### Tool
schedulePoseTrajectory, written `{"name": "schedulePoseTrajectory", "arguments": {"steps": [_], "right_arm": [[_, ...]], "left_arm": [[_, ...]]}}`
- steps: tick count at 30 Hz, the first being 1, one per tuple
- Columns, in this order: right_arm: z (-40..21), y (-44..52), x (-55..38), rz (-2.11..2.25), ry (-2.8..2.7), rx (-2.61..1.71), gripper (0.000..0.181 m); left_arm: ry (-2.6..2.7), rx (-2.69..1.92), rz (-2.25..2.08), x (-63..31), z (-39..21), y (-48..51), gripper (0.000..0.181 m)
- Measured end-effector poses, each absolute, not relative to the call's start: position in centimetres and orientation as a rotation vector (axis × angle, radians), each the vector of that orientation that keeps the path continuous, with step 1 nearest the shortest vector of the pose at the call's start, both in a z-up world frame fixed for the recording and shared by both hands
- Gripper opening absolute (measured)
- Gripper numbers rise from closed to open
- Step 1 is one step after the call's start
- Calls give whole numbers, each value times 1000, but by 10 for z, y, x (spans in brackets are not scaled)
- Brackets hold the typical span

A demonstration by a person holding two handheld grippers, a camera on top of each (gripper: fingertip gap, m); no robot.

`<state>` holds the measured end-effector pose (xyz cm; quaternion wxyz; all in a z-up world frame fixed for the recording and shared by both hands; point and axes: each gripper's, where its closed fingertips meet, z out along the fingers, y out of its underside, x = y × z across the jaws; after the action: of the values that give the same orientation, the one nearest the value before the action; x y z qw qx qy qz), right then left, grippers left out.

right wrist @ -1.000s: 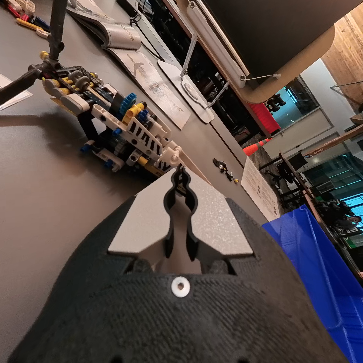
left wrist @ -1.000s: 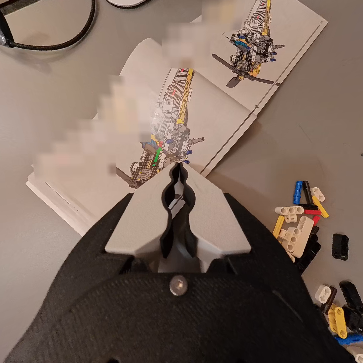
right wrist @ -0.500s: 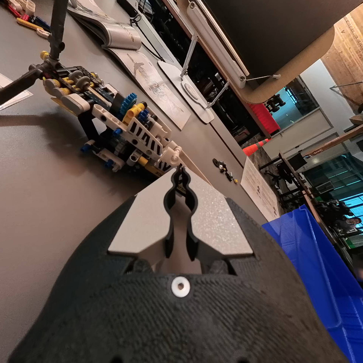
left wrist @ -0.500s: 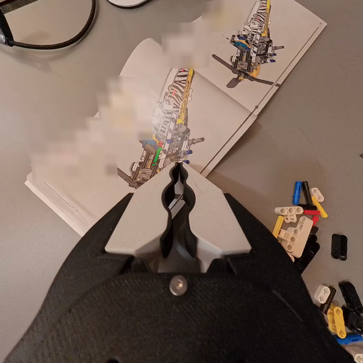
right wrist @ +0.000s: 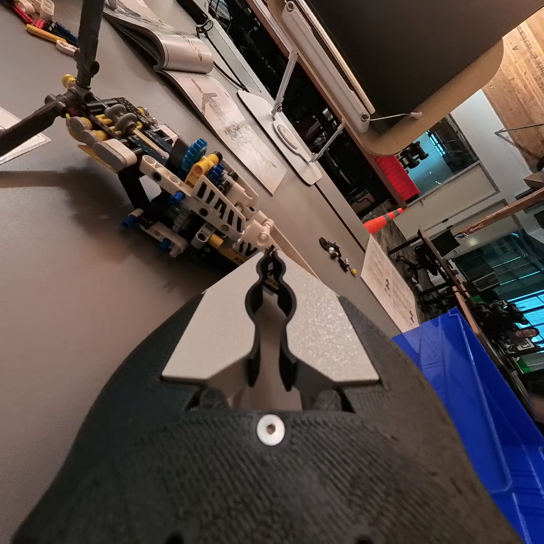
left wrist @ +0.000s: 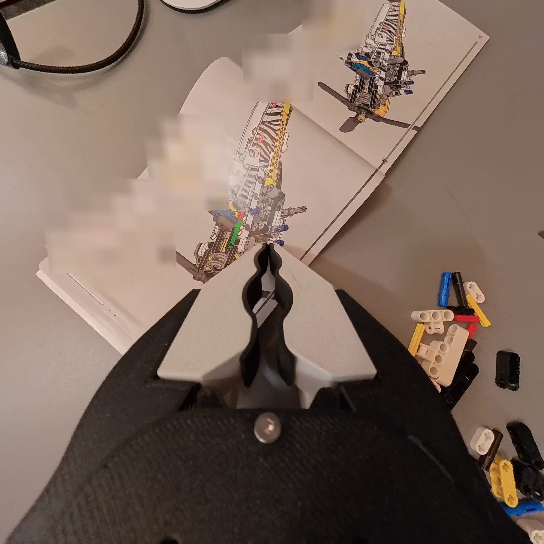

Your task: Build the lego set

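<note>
My left gripper (left wrist: 268, 245) is shut and empty. It hovers over the lower edge of the open instruction booklet (left wrist: 323, 164), which shows pictures of a zebra-striped plane. Loose Lego pieces (left wrist: 441, 338) in white, yellow, black, red and blue lie on the grey table to its right. In the right wrist view the partly built plane model (right wrist: 188, 188) stands on the table, its black propeller (right wrist: 85, 44) at the far end. My right gripper (right wrist: 270, 252) is shut, with its tips right at the model's white tail end; I cannot tell if they touch.
A black cable (left wrist: 88, 63) loops beyond the booklet. In the right wrist view the booklet (right wrist: 182, 50), a white stand base (right wrist: 282, 132), a few small parts (right wrist: 338, 253) and a white sheet (right wrist: 388, 282) lie beyond the model. A blue bin (right wrist: 471, 382) stands at the right. My hands' fingertips stand some 35 cm from each other.
</note>
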<state>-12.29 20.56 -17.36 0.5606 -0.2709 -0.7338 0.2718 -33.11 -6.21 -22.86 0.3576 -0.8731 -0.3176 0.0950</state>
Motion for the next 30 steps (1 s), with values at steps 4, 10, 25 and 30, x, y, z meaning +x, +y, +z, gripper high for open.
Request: {"name": "schedulePoseTrajectory", "arguments": {"steps": [4,10,25,30], "right_arm": [[-174,206,-123,640,-1730,-638,0],[-174,206,-123,640,-1730,-639,0],[-118,247,-106,1051,-1371,-873,0],[-122,244,-107,1016,-1402,-856,0]], "left_arm": [[-820,-2254,247,-331,-229,-62,1],[-821,-2254,248,-331,-229,-62,2],[-823,-2252,246,-331,-229,-62,1],[-823,-2251,250,-331,-229,-62,1]]}}
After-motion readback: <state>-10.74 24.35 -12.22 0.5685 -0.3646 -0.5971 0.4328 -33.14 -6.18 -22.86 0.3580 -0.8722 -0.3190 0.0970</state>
